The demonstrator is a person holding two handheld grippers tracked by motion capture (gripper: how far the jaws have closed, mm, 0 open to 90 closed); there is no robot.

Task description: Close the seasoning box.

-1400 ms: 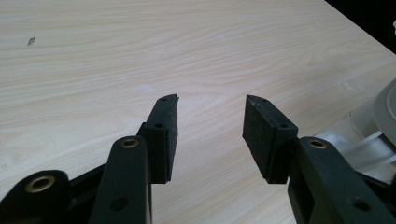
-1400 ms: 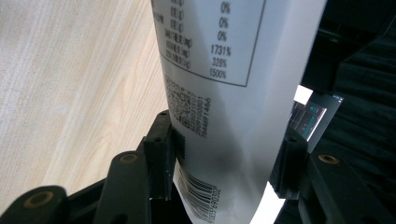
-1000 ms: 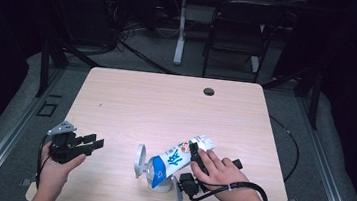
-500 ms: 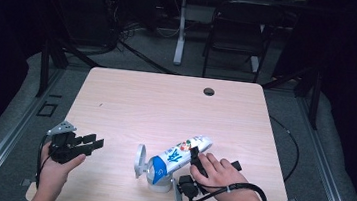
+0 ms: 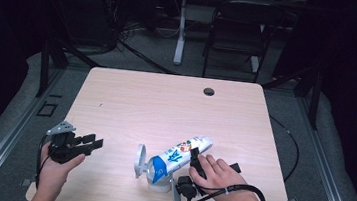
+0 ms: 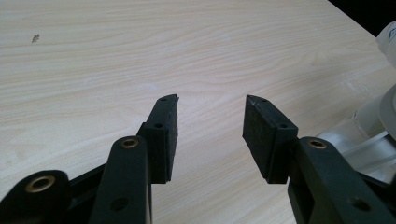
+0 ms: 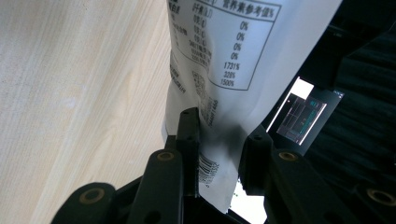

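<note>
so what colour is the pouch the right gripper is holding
White with blue; pouch clearest in high view.

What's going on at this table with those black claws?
A person sits at a wooden table with a hand-held claw in each hand. The right claw has just been closing on a white and blue pouch, whose printed edge sits between its jaws. The pouch lies tilted, its lower end in a clear container lying near the front edge. The left claw waits off to the side, open and holding nothing.
</note>
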